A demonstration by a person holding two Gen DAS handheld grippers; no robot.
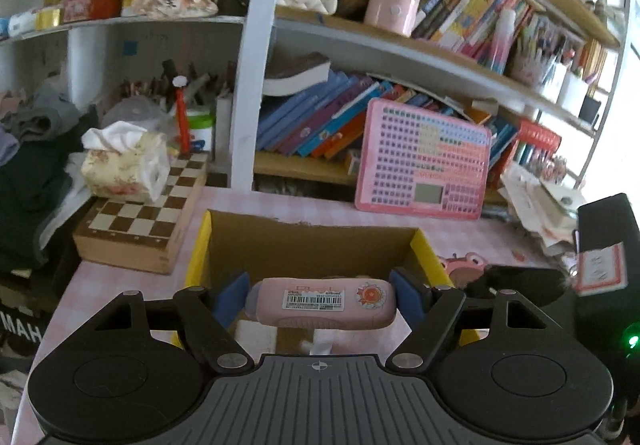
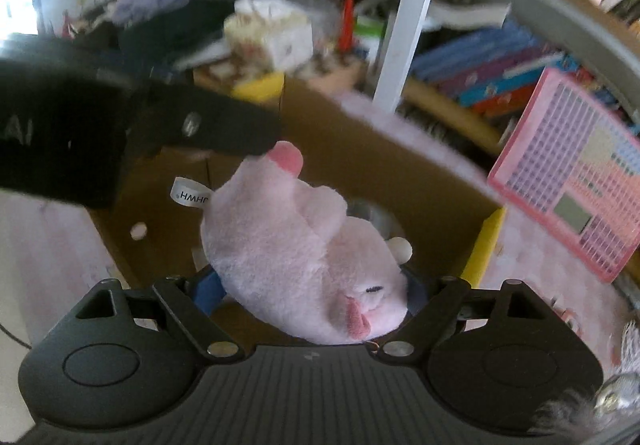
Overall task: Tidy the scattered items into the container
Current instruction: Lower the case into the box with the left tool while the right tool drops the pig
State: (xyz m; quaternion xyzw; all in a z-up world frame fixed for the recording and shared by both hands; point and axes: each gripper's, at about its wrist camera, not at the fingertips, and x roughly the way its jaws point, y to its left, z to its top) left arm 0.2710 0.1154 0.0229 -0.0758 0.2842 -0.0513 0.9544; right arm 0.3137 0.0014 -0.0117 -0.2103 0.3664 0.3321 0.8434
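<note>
Both items are over the cardboard box point(image 1: 304, 245) on the desk point(image 1: 120, 285), ready to drop. The left gripper point(image 1: 320, 299) grips a pink case point(image 1: 320, 303); the right gripper point(image 2: 308, 293) jaws stand wide around a plush toy point(image 2: 296, 245), grip uncertain. Next: release inside.

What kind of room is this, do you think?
Probably a child's bedroom or study corner: crowded shelves of books, a pink toy tablet, pen pots and a chessboard.
</note>
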